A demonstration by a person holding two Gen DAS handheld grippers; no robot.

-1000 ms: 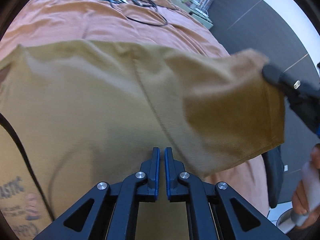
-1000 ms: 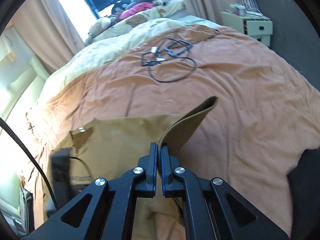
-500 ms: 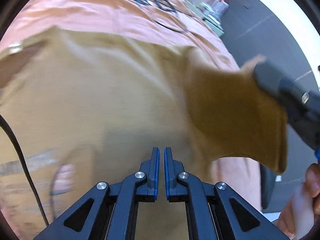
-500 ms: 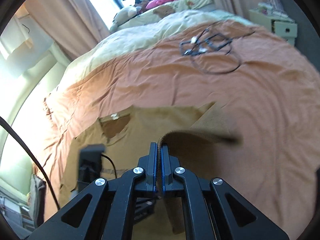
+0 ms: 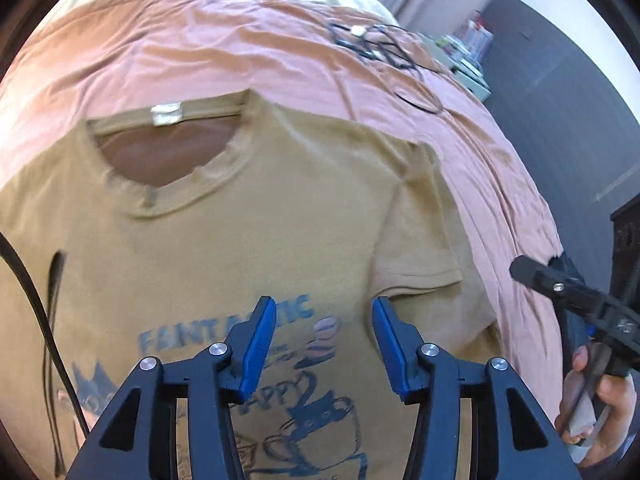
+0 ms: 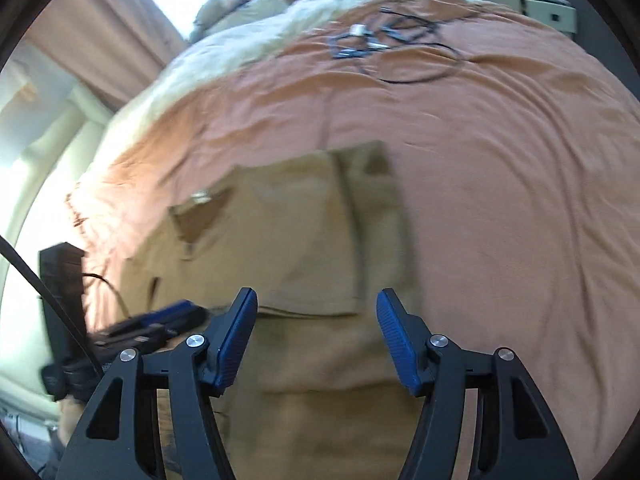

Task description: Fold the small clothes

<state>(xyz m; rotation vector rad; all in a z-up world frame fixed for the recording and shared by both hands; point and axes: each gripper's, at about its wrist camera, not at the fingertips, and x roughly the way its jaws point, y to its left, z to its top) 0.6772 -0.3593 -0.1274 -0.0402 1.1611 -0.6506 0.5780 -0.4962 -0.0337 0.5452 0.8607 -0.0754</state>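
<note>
Tee [image 5: 256, 240] flat on bed cover [image 5: 208, 48], print up, collar far from us. One sleeve [image 5: 420, 240] lies folded in over chest.

Left claw [image 5: 324, 344] over print, jaws opening, nothing between them. Right claw [image 6: 316, 336] over folded sleeve side, jaws opening too, empty.

We judge: sleeve fold just laid, release in hand. Do well: we lift clear straight up, avoid dragging cloth, check crease straight before other sleeve.

Cables [image 6: 396, 44] lie well apart up bed.

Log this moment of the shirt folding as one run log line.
stage: sleeve folded in | left gripper: jaws opening, empty | right gripper: jaws opening, empty | tan t-shirt: flat on bedspread
</note>
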